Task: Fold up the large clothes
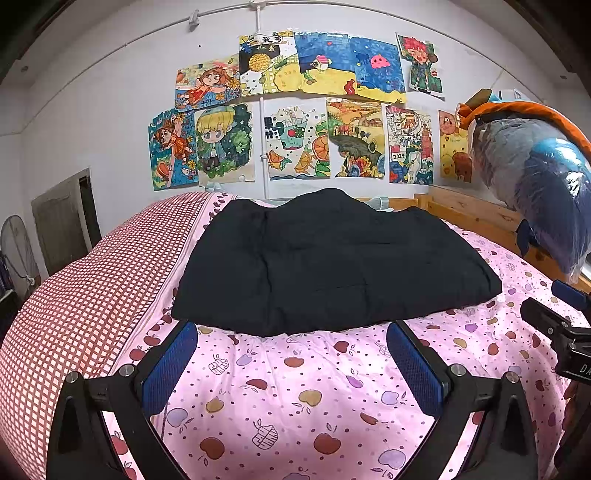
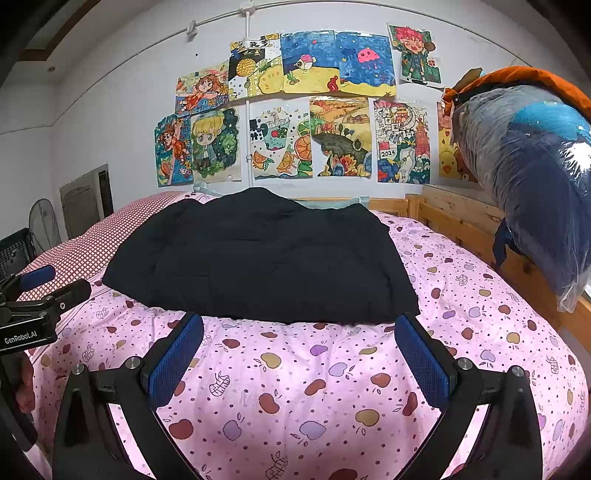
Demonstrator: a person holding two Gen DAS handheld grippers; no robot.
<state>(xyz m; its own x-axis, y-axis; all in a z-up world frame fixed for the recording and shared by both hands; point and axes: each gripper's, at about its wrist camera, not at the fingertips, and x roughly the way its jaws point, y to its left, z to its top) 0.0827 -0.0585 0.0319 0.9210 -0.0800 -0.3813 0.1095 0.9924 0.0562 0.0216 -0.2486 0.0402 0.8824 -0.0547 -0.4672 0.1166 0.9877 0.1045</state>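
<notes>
Black garment [image 1: 332,258] — pink apple-print sheet [image 1: 295,387] — red-checked pillow [image 1: 74,314].

Folded garment [image 1: 328,262] is lying on the bed cover [image 1: 295,387], toward the far side. Left gripper [image 1: 291,332] and right gripper [image 2: 299,325] are hovering side by side just before its near edge. Pillow [image 1: 74,302] is lying left; drawings [image 1: 295,110] are hanging on the wall behind; bagged bedding [image 1: 535,192] is sitting on the bed rail [image 1: 476,214], right.

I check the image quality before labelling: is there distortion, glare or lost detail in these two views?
Left wrist view: fisheye bends the wall pipe; the black garment shows few folds. Right wrist view: glare on the plastic-wrapped bundle; corners are dark.
</notes>
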